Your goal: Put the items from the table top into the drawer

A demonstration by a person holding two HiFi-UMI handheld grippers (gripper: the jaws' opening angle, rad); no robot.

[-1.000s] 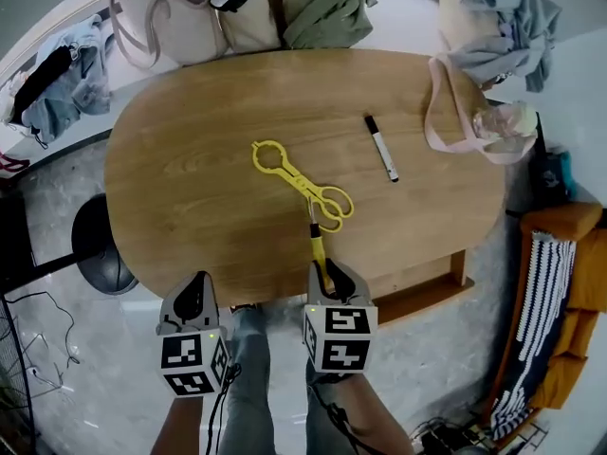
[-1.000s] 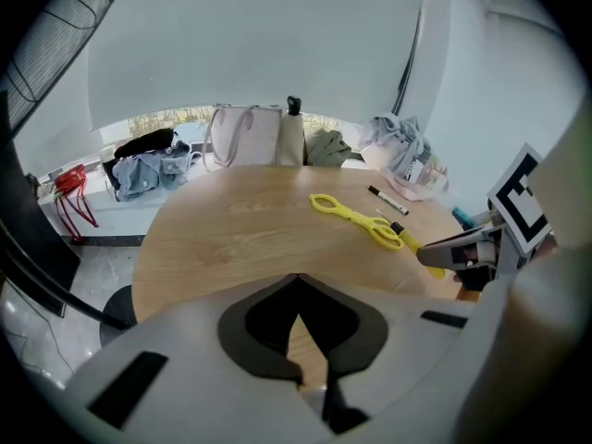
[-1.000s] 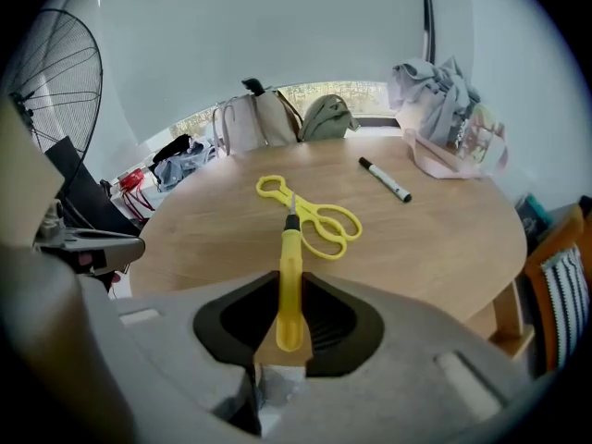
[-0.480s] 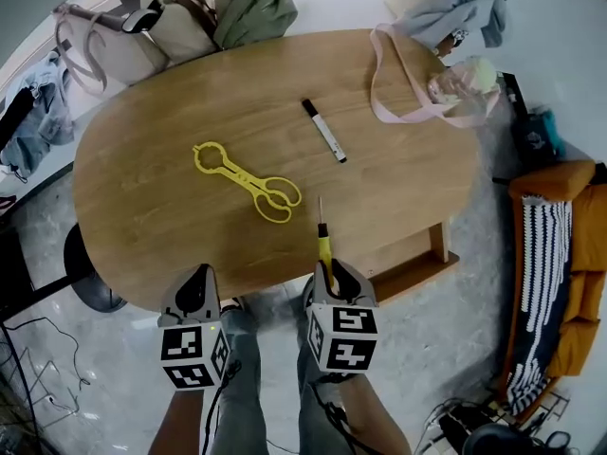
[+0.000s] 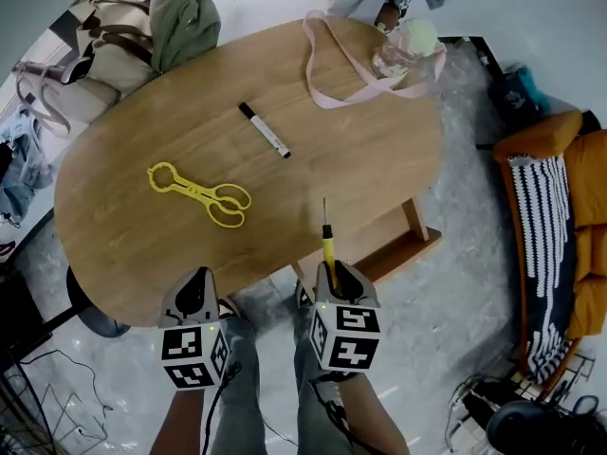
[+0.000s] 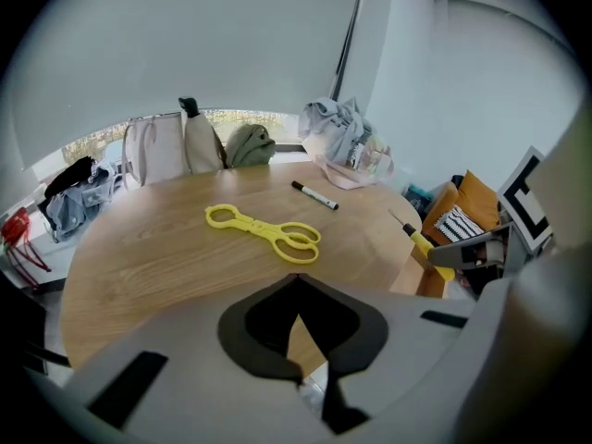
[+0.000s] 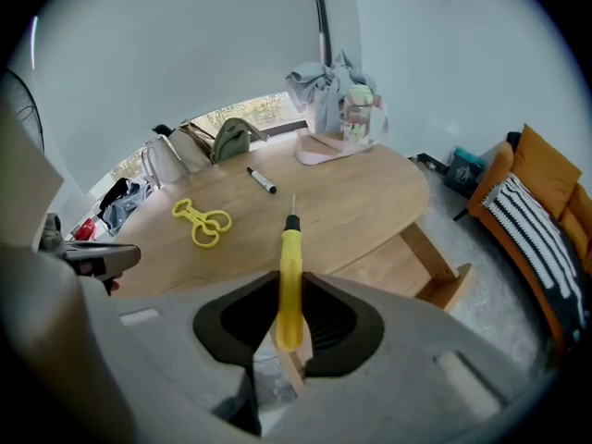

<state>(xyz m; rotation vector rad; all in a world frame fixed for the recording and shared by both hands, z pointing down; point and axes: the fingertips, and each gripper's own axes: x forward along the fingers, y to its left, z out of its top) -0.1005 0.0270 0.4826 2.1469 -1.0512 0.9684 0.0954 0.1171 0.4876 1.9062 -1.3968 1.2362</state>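
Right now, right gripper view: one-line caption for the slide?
Right gripper clamps a yellow screwdriver; yellow tongs and a black marker lie on the wooden table beyond.

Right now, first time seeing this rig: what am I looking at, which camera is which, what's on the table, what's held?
No robot here: a person holds a two-jaw gripper in each hand. The top-down picture comes from a camera on the person's head. The other two come from cameras riding on each gripper, looking along its jaws. The marker cubes are part of the grippers. On the wooden table lie yellow tongs, a black marker and a pink-strapped bag. The right gripper is shut on a yellow screwdriver, tip pointing away from the person. The left gripper is shut and empty.
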